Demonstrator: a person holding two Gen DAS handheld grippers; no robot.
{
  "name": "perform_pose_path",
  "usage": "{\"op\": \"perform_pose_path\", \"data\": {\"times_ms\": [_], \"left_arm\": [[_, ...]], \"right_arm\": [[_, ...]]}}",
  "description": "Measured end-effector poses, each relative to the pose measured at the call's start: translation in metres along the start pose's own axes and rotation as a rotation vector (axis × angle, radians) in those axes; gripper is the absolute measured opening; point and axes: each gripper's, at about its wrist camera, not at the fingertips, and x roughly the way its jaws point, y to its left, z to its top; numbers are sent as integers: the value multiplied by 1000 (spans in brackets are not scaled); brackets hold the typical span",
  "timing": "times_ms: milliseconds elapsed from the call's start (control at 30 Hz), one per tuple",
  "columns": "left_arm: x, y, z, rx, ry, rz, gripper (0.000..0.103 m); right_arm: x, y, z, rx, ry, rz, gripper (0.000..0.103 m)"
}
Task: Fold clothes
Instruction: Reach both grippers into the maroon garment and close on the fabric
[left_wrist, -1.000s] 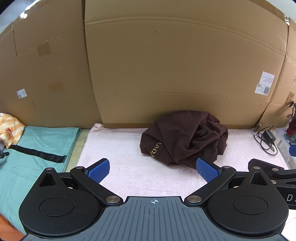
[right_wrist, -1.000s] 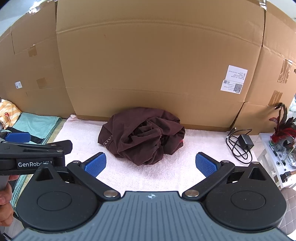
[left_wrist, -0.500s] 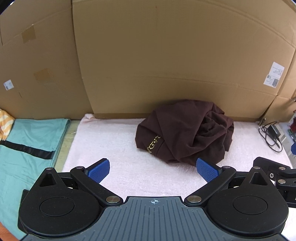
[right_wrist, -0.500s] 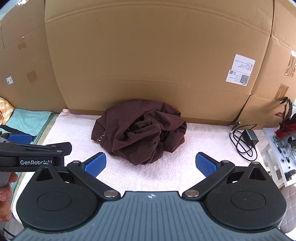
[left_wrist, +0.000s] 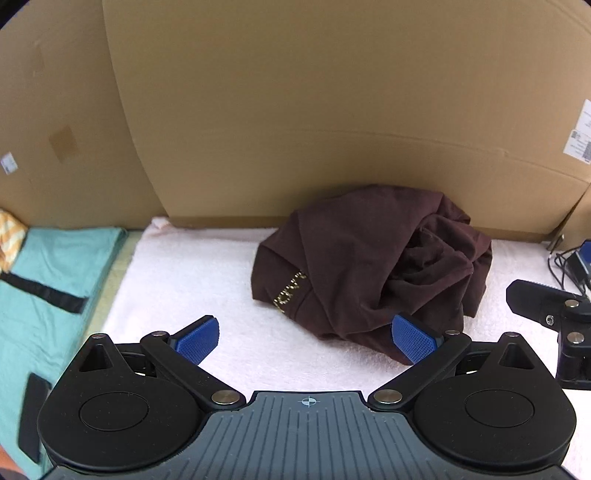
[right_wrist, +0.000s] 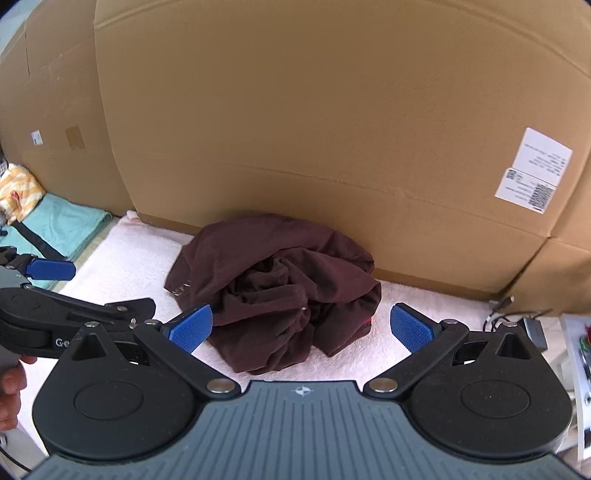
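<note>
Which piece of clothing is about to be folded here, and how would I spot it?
Find the big cardboard wall at the back; a pale pink towel lies at its foot. The dark brown garment sits crumpled in a heap on that towel, close to the cardboard. Unlike the flat teal cloth off to the left, it is bunched up and shows small gold lettering.

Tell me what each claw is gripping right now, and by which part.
Nothing is held. The left claw and right claw are both open, short of the crumpled brown garment lying on the white towel.
</note>
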Motion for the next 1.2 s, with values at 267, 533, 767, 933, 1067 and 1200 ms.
{"op": "perform_pose_path", "data": {"times_ms": [267,533,767,933,1067,1200], "left_arm": [[32,-9,-4,-37,34,-47,103],[68,-33,-5,177,56,-49,103],[88,-28,-1,170,80,-117,100],[94,-21,-1,146,90,-144,94],[97,-22,1,143,101,-165,91],[98,-22,3,145,117,-173,93]], "right_arm": [[42,-21,-2,-12,39,82,102],[75,-31,0,37,114,155,97],[81,-27,2,21,69,135,94],[90,-28,1,69,56,144,94],[98,-22,3,34,92,156,92],[101,-13,5,-19,126,155,90]]}}
